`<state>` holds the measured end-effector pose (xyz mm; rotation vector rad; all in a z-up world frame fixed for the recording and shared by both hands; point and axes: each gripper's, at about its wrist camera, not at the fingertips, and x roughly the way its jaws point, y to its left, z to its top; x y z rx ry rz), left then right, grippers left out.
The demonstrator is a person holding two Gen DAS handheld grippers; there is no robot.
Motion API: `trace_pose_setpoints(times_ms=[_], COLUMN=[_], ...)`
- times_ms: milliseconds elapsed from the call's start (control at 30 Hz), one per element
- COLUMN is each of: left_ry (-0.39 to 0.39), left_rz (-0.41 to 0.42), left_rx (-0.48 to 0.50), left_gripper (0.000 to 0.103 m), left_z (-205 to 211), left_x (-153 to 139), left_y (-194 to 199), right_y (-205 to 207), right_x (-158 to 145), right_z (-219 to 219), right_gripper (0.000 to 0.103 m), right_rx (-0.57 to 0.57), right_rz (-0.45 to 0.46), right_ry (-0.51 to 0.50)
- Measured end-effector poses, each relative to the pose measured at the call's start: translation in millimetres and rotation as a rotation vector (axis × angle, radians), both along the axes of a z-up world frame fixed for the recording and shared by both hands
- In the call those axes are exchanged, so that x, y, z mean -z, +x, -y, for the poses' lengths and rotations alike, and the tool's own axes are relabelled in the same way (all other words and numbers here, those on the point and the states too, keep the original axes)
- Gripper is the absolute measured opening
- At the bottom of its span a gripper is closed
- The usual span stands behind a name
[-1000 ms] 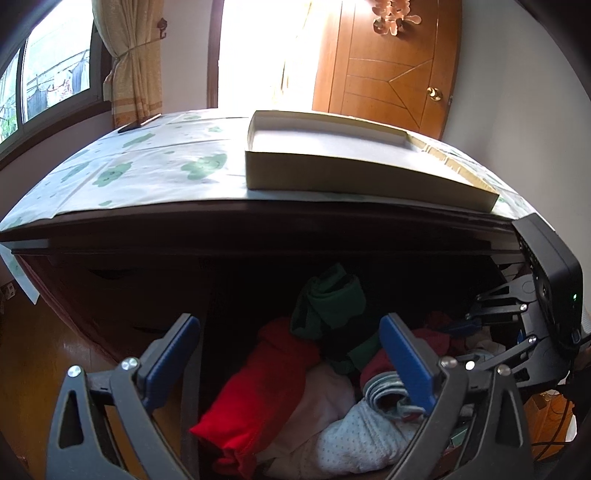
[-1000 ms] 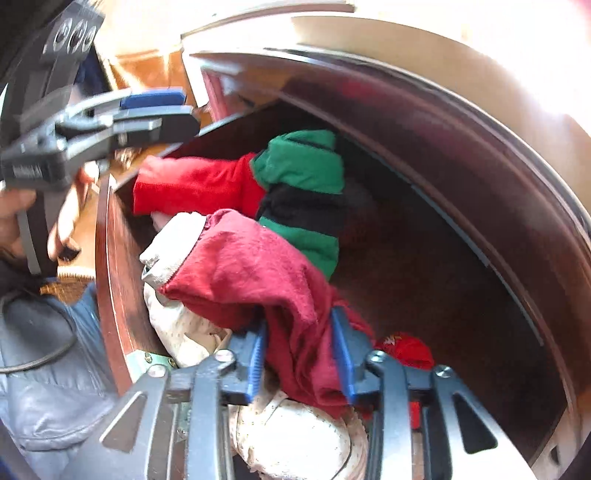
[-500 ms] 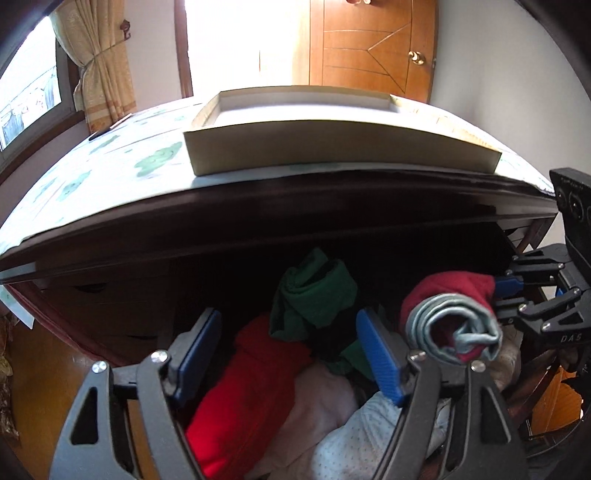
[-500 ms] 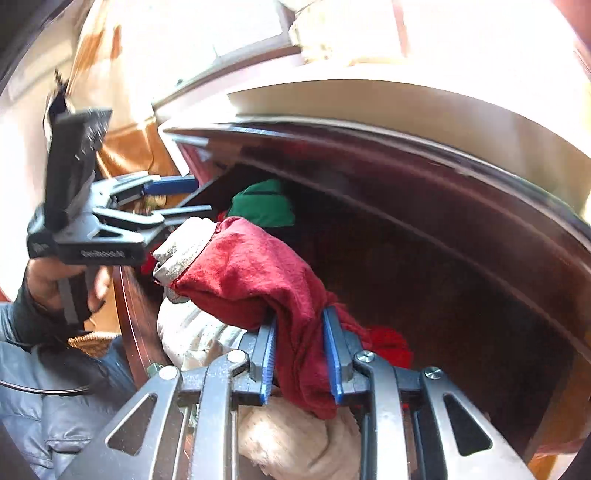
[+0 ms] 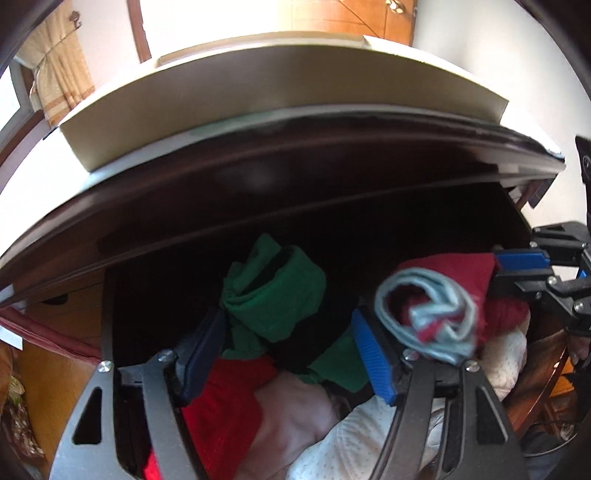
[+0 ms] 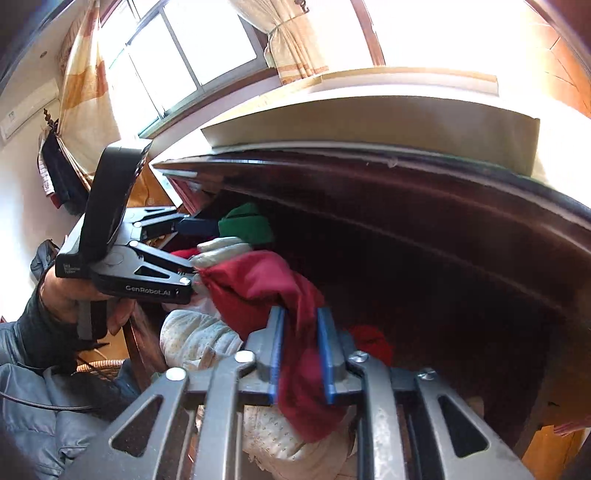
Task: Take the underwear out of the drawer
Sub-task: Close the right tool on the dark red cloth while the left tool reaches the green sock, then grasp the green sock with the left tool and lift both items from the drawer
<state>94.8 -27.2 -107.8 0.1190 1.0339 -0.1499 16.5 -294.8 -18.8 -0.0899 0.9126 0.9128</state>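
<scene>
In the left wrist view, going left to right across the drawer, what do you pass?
Left gripper's dark pad → green garment → its blue pad → dark red underwear with the grey waistband → right gripper shut on it.

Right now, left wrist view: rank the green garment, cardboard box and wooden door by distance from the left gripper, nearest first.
1. Green garment: in the drawer, between the closing jaws of the left gripper, not yet pinched.
2. Cardboard box: on the dresser top, above the drawer.
3. Wooden door: across the room, top of view.
</scene>
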Motion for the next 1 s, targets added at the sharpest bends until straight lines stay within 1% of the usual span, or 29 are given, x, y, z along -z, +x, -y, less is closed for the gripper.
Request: trace_pose_setpoints(times_ms=[33,67,100,133,167,200,233,267,333,400,500,567,600,633,700,733,800,900,933,1000], left_ry=[0.012,0.018,0.02,0.021,0.018,0.013,0.01,0.009,0.008,0.01,0.002,-0.006,-0.01,-0.014,-0.03,-0.037,-0.044,-0.036,-0.034,-0.027], left_rz=[-0.016,-0.03,-0.042,-0.048,-0.053,-0.056,-0.061,-0.063,-0.06,-0.055,-0.05,-0.047,-0.045,-0.045,-0.047,-0.049,-0.056,-0.07,-0.074,-0.072], left_rx=[0.008,0.017,0.026,0.029,0.03,0.032,0.033,0.035,0.043,0.049,0.05,0.055,0.056,0.056,0.055,0.052,0.052,0.064,0.066,0.07], left_gripper=[0.063,0.053,0.049,0.044,0.04,0.037,0.032,0.03,0.028,0.026,0.026,0.026,0.026,0.026,0.026,0.026,0.028,0.038,0.046,0.051], left_z=[2.4,4.5,5.7,6.1,5.8,5.2,5.2,5.3,6.2,7.6,5.8,6.3,6.1,3.4,-0.9,-5.3,-10.3,-10.2,-9.7,-8.4], left_x=[2.3,4.3,5.8,6.7,7.0,7.1,7.4,7.3,6.3,5.1,0.5,-1.3,-2.3,-1.2,1.4,1.8,2.0,1.8,2.0,1.3], left_y=[1.8,3.4,4.3,4.9,5.1,5.1,5.3,5.1,3.2,1.6,1.8,-0.1,-0.7,-0.2,1.0,0.9,2.5,6.2,9.1,11.1], right_y=[0.1,0.4,1.1,1.8,1.1,-1.2,-3.2,-5.4,-8.3,-6.5,-4.5,-4.3,-1.3,1.6,3.2,1.3,-4.0,-5.4,-3.0,0.3], right_x=[1.0,2.0,3.8,4.9,4.9,4.8,3.2,1.1,-1.7,1.8,11.1,16.0,17.9,18.2,17.2,14.1,8.6,-0.5,-3.4,-10.3], right_z=[-4.5,-8.6,-13.3,-17.5,-21.0,-26.0,-30.5,-33.8,-41.1,-48.7,-64.1,-73.0,-76.3,-76.8,-77.2,-75.0,-67.1,-47.7,-41.2,-28.2], right_gripper=[0.017,0.017,0.017,0.023,0.031,0.056,0.074,0.076,0.076,0.076,0.076,0.076,0.071,0.051,0.036,0.032,0.03,0.03,0.03,0.03], right_rx=[-0.015,-0.025,-0.031,-0.036,-0.042,-0.047,-0.054,-0.061,-0.076,-0.082,-0.139,-0.164,-0.158,-0.147,-0.141,-0.138,-0.138,-0.111,-0.096,-0.065], right_rz=[-0.009,-0.016,-0.017,-0.014,-0.008,0.004,0.017,0.039,0.094,0.114,0.083,0.08,0.08,0.069,0.049,0.057,0.073,0.062,0.053,0.036], right_ry=[-0.014,-0.033,-0.059,-0.088,-0.117,-0.141,-0.157,-0.172,-0.227,-0.295,-0.345,-0.398,-0.413,-0.412,-0.39,-0.379,-0.349,-0.28,-0.249,-0.183])
